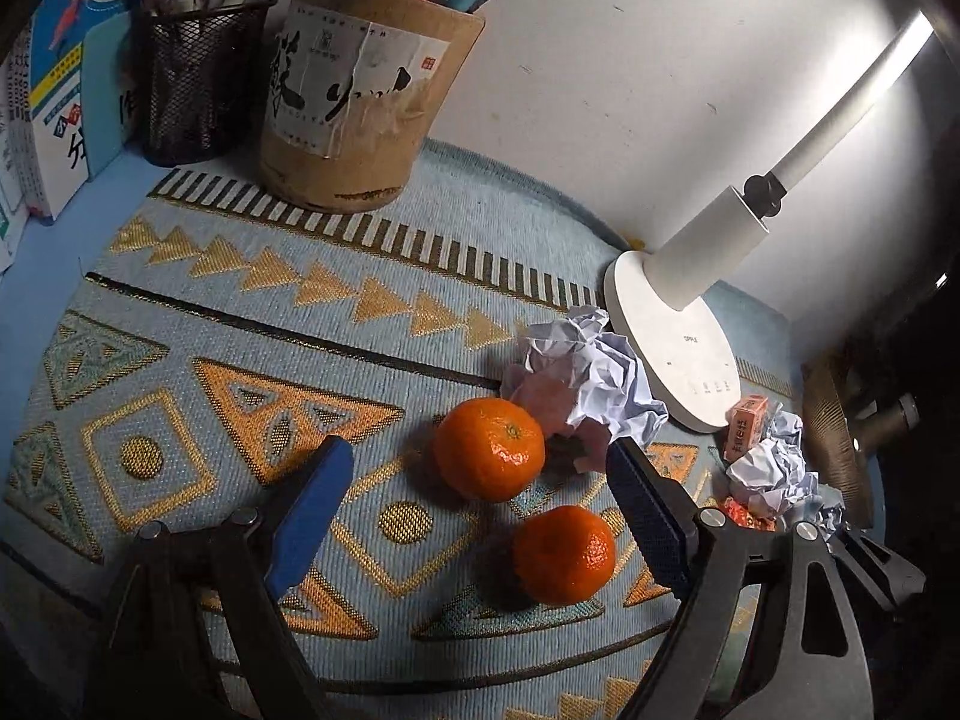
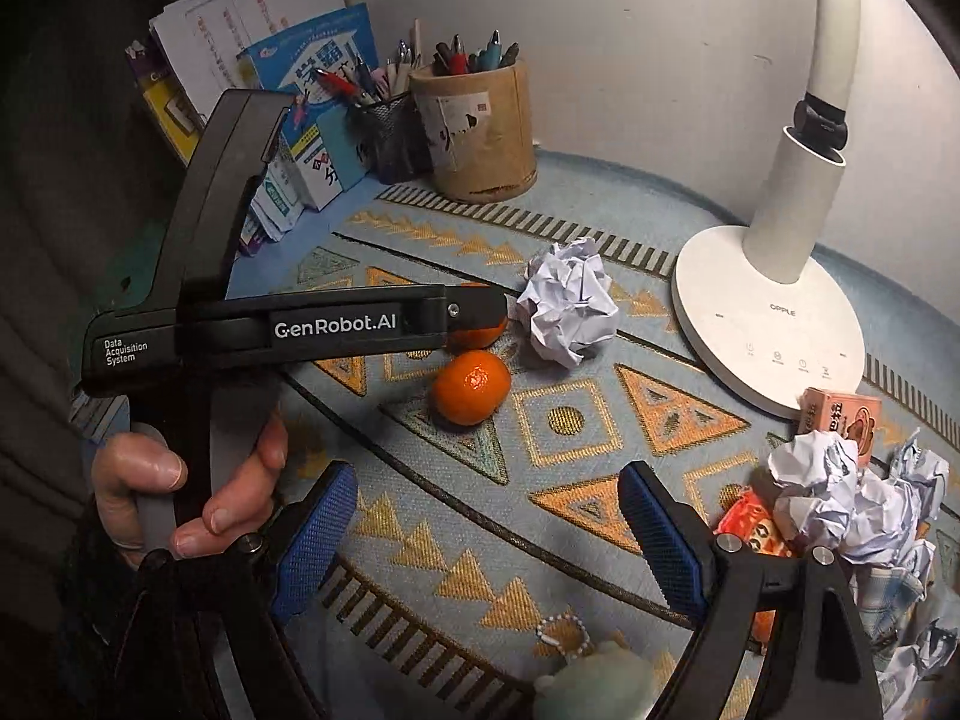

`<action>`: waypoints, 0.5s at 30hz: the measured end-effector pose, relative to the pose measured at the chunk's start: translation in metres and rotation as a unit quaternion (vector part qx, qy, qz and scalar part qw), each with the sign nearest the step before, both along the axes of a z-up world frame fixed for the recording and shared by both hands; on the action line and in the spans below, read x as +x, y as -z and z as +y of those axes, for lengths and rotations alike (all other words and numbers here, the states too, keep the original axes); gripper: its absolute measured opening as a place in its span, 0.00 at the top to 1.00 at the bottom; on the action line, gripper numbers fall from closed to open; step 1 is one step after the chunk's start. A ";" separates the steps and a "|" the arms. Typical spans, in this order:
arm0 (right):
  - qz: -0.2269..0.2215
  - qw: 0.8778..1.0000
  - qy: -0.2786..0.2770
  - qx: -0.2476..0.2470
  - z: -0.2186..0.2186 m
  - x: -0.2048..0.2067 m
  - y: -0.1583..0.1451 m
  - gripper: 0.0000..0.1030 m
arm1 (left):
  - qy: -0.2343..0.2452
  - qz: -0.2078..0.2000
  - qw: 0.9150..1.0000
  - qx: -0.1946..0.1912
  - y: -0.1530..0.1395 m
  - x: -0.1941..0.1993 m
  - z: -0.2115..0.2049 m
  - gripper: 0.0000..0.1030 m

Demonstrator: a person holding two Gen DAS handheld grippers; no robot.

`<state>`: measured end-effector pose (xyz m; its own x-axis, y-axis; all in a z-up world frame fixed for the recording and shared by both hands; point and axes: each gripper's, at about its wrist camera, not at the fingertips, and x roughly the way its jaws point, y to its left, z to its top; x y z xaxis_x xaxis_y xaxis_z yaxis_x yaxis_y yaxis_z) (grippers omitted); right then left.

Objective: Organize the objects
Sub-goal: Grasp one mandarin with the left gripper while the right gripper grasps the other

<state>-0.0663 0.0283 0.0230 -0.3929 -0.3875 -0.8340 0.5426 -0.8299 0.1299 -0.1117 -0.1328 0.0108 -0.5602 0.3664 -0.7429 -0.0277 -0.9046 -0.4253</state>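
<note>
A: Your left gripper [image 1: 480, 516] is wide open with nothing in it. The near tangerine [image 1: 564, 555] sits between the blue pads, closer to the right-hand pad [image 1: 651, 516] than the other, touching neither.

B: And the second one?

A: The far tangerine [image 1: 489, 449] is just beyond the fingertips, on the centre line. It rests against the pink-and-white paper ball [image 1: 579, 381]. Both fruits are round, so no long axis to line up with. You only need to centre the jaws.

B: Which hand should take it?

A: The left, I'd say. From your right wrist camera, the right gripper [image 2: 486, 525] is also spread wide and empty, with bare mat [image 2: 564, 480] between its pads. The tangerines are well ahead of it and off to the left, and the body of the left tool covers part of the far one.

B: So what's the right hand near?

A: The pile of crumpled paper [image 2: 840, 498] and snack wrappers [image 2: 747, 525] just off its right-hand pad. The lamp base [image 2: 774, 324] is behind that, pen holders [image 2: 480, 126] at the back wall.

B: Risk?

A: Closing off-centre on the near tangerine probably rolls it away from the closer pad. Shift toward it first.
</note>
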 end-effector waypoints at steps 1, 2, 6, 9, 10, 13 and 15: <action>0.000 1.000 0.005 0.008 -0.006 -0.005 0.005 0.17 | 0.001 0.000 1.000 -0.002 0.002 -0.002 0.001 0.19; 0.000 1.000 0.007 0.013 -0.011 -0.010 0.009 0.22 | 0.002 0.005 1.000 -0.002 0.002 -0.002 0.001 0.19; 0.000 1.000 0.008 0.026 -0.028 -0.023 0.022 0.31 | 0.015 0.012 1.000 -0.003 0.002 -0.005 0.004 0.27; 0.008 0.999 0.018 0.037 -0.035 -0.029 0.031 0.33 | 0.028 0.010 1.000 0.008 0.004 -0.006 0.006 0.36; 0.007 0.999 0.018 0.036 -0.036 -0.031 0.034 0.37 | 0.028 0.011 1.000 -0.002 0.004 -0.006 0.008 0.39; 0.007 0.999 0.020 0.024 -0.039 -0.033 0.037 0.45 | 0.031 0.014 0.999 0.008 0.006 -0.005 0.011 0.50; 0.008 0.999 0.018 0.028 -0.042 -0.031 0.041 0.54 | 0.035 0.014 0.999 0.000 0.007 -0.005 0.015 0.61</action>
<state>-0.0975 -0.0134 -0.0181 -0.4197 -0.3256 -0.8472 0.5136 -0.8548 0.0741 -0.1170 -0.1174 0.0036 -0.5542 0.4061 -0.7266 -0.1032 -0.8997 -0.4242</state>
